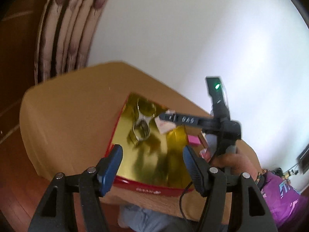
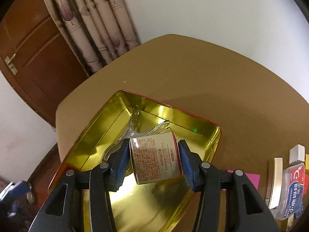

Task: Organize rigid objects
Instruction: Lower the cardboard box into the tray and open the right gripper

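Right gripper (image 2: 153, 160) gripping small printed box (image 2: 154, 158) between pads, hanging over gold tin (image 2: 210, 133) interior. Left gripper (image 1: 152, 164) gaping wide, holding nothing, above tin's near edge.

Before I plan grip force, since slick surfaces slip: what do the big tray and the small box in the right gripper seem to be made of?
The big tray looks like tin-plated metal: mirror-like gold inside with sharp reflections, red outside. The small box in the right gripper looks like glossy printed card or thin tin, with glare on its text; which one is unclear.
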Demonstrator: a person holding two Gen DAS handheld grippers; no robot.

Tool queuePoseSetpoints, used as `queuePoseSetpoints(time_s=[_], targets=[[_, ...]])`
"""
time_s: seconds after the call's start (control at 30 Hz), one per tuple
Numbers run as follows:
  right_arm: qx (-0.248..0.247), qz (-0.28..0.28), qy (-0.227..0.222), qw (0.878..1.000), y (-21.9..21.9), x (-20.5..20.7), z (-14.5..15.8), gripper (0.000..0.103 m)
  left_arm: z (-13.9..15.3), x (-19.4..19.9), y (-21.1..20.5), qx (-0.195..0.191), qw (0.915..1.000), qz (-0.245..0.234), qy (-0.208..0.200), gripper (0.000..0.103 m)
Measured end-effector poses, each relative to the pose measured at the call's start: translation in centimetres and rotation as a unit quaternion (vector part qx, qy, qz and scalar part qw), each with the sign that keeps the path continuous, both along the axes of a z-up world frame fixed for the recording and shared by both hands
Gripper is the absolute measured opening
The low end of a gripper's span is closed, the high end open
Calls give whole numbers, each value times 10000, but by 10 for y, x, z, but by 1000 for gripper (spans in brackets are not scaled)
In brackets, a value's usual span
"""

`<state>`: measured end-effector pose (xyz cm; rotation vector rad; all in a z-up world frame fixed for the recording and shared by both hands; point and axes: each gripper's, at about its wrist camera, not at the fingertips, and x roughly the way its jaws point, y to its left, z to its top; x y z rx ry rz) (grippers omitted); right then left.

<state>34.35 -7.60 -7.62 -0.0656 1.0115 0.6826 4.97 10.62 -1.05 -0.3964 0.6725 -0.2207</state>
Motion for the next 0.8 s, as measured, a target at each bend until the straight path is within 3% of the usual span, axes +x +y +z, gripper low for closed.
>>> queuePoseSetpoints(time_s=[0.07, 0.1, 0.27, 0.33, 0.43, 0.57, 0.67, 0.8], targets=[[228, -91, -44, 9997, -5, -1, 3, 60, -1, 1, 3, -65, 10000, -14, 38, 67], [650, -252, -249, 9973, -9, -2, 7, 67, -4, 2, 5, -113, 9999, -22, 123, 67], [1197, -579, -708, 9886, -49, -34, 36, 77, -11, 3, 2, -61, 9991, -153, 391, 67], [1240, -717, -855, 9860, -75, -56, 41, 86, -13, 0, -12, 103, 9985, -349, 402, 67], [991, -920, -1063, 9851, -132, -98, 30, 93, -13, -7, -27, 432, 9973, -549, 228, 67], [-88, -1100, -980, 9891, -207, -115, 0, 93, -13, -16, -49, 582, 9939, -901, 234, 67], [-383, -1327, -474, 9893, -262, -106, -22, 81, -22, -17, -62, 474, 9921, -1054, 487, 67], [-449, -1440, -304, 9881, -294, -96, -35, 77, -25, -20, -83, 747, 9879, -1241, 550, 67]])
